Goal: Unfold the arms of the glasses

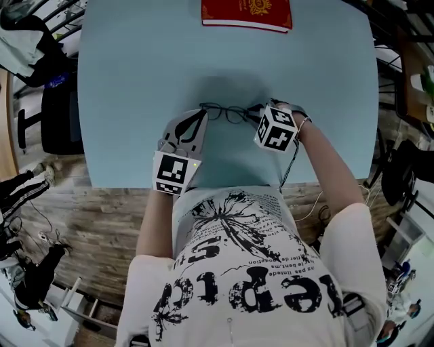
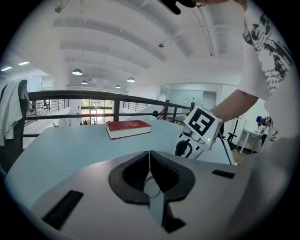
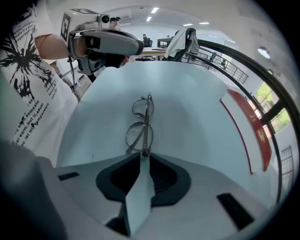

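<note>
Glasses (image 1: 227, 112) low over pale blue table (image 1: 129, 81), near person's side, stretched between both grippers; cannot tell if touching the top; left gripper (image 1: 201, 112) clenched on thin wire at one end; right gripper (image 3: 143, 153) clenched on hinge end, lenses running straight away from jaws; marker cube (image 1: 277, 129) covers that end in head view; red book (image 1: 246, 15) at far edge, well apart; chair (image 2: 19, 140) draped with white garment (image 2: 7, 112) beside table; dark railing (image 2: 93, 96) beyond.

Head view steeply down over table (image 1: 135, 81); gripper views low, facing each other, close on glasses (image 1: 227, 112); all share book (image 1: 246, 15).
</note>
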Demonstrator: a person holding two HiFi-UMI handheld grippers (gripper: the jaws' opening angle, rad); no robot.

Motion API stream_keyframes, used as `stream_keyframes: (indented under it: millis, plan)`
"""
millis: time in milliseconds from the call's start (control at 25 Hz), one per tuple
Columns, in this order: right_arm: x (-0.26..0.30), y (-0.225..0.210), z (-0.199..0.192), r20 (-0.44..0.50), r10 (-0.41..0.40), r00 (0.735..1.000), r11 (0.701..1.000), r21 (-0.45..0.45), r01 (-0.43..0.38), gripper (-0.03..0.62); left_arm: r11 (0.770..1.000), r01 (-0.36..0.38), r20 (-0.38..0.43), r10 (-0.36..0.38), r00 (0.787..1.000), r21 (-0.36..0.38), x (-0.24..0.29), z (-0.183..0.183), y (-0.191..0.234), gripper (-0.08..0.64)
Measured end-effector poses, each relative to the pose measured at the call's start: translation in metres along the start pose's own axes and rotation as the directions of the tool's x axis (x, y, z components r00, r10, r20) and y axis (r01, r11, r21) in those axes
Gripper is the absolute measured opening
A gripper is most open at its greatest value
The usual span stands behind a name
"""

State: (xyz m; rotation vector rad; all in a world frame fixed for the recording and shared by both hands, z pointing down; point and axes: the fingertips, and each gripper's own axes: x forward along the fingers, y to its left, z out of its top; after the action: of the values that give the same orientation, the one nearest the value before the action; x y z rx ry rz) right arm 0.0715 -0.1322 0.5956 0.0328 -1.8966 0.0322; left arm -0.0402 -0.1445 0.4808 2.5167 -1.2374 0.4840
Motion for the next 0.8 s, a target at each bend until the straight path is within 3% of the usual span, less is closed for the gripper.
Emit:
stream_keyframes:
  millis: [240,440,600,680,800]
  plan:
    - [0.007,-0.003,0.004,0.001,0.003,1.000,0.999,-0.041,-0.003,0.046,0.999,0.015,-0.039,-0.013,0.999,0.031,0.005,-0.006,0.003,0.020]
    - [0.003,-0.007,0.006,0.016,-0.016,1.000,0.999,-0.049,0.017,0.043,0.982,0.113,-0.199,-0.082,0.977,0.149,0.016,-0.022,-0.007,0.021]
    - [-0.001,-0.006,0.007,0.014,-0.015,1.000,0.998,-0.053,0.016,0.042,0.925,0.253,-0.347,-0.147,0.926,0.284,0.028,-0.038,-0.020,0.034]
    - [-0.002,-0.005,0.005,0.011,-0.006,1.000,0.999,-0.050,0.006,0.042,0.892,0.319,-0.408,-0.174,0.896,0.321,0.036,-0.044,-0.027,0.091]
    - [-0.002,-0.005,0.002,0.008,0.003,1.000,0.999,-0.051,-0.003,0.043,0.828,0.413,-0.476,-0.208,0.854,0.379,0.050,-0.048,-0.037,0.091]
